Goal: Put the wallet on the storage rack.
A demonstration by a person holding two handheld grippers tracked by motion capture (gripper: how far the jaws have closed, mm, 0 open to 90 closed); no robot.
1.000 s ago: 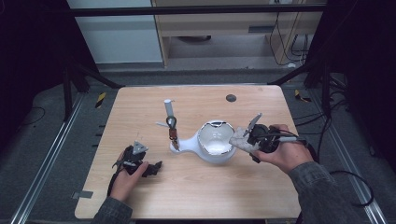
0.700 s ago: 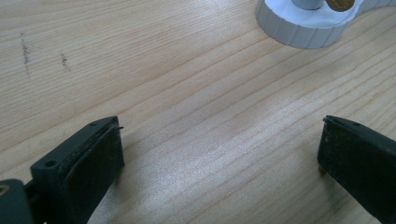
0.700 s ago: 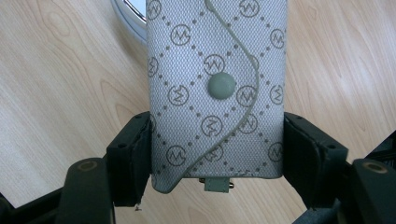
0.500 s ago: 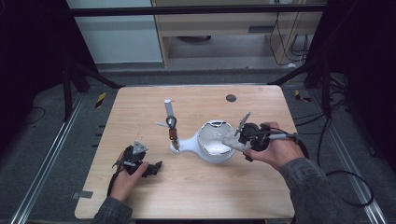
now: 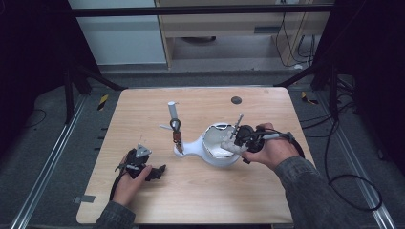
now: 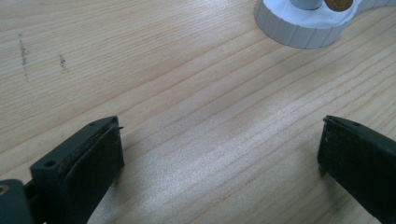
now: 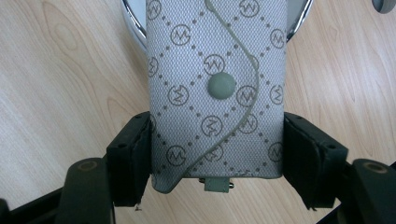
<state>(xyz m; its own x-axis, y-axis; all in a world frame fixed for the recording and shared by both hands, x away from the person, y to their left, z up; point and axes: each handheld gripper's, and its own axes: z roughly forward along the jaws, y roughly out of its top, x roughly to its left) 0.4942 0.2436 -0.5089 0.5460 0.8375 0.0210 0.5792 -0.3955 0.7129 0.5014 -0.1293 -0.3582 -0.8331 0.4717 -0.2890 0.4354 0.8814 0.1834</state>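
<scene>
Right gripper view: the right gripper pinches a patterned pouch over the white bowl, not yet placed inside. Left gripper rests spread on the worktop.

One marking reads here, and it sits on the grey woven pouch clamped between the fingers of the right gripper: a circled letter, looking like an "M" or a "W" depending on which way up you take it, repeated all over the fabric inside a diamond grid of dots. One circled letter sits just beside the left finger, another close to the right one, more run up the pouch away from the fingertips, around the round snap. No words or numbers show on the pouch.
</scene>
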